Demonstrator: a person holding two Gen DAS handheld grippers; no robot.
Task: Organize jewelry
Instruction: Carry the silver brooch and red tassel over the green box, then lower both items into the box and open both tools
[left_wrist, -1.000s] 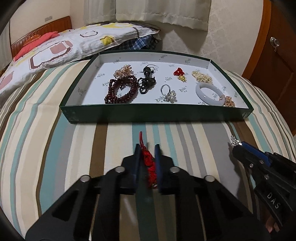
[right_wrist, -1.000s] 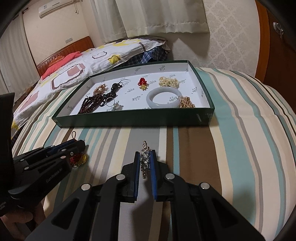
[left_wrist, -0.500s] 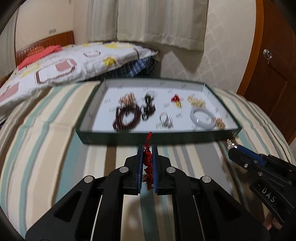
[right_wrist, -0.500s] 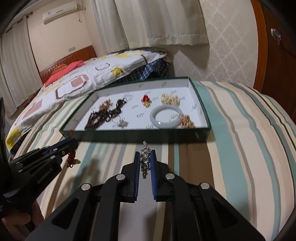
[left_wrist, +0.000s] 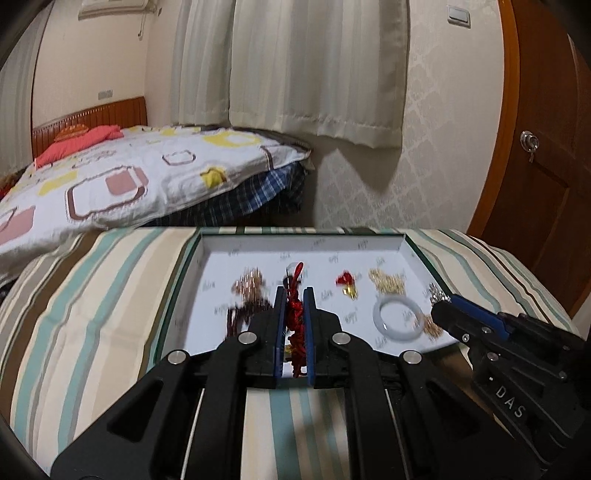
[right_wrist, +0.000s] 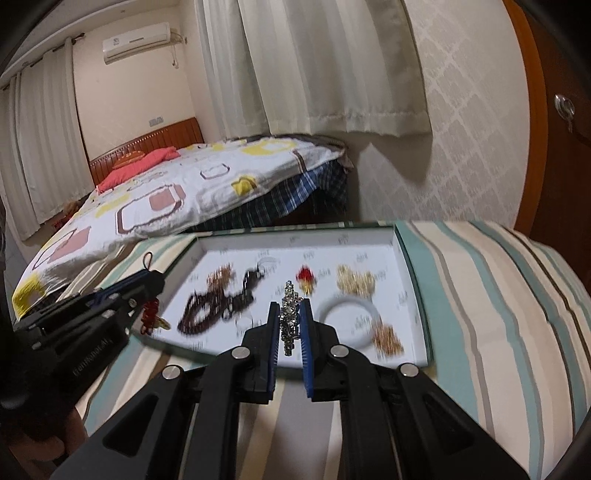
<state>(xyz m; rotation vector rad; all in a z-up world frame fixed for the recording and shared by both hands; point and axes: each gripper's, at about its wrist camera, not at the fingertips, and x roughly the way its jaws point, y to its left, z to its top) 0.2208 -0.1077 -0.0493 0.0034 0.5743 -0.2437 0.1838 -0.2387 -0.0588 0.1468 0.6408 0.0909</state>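
My left gripper (left_wrist: 294, 295) is shut on a red knotted charm (left_wrist: 295, 317) and holds it above the near edge of the green tray (left_wrist: 184, 269). My right gripper (right_wrist: 290, 310) is shut on a silver crystal piece (right_wrist: 289, 321), also raised over the tray's near edge (right_wrist: 424, 325). Each gripper shows in the other's view, the right one (left_wrist: 443, 306) and the left one (right_wrist: 155, 280). In the tray lie a white bangle (left_wrist: 397, 319), dark beads (right_wrist: 201, 317), a red and gold charm (left_wrist: 347, 282) and gold pieces (left_wrist: 386, 280).
The tray sits on a striped bed cover (left_wrist: 92, 295). A second bed with a patterned quilt (left_wrist: 129, 177) stands behind on the left. A curtain (left_wrist: 295, 66) and wallpapered wall are behind, and a wooden door (left_wrist: 546, 147) is at the right.
Both grippers have risen and moved forward with their pieces, from over the striped cover to above the tray's near edge. The views now tilt up toward the wall.
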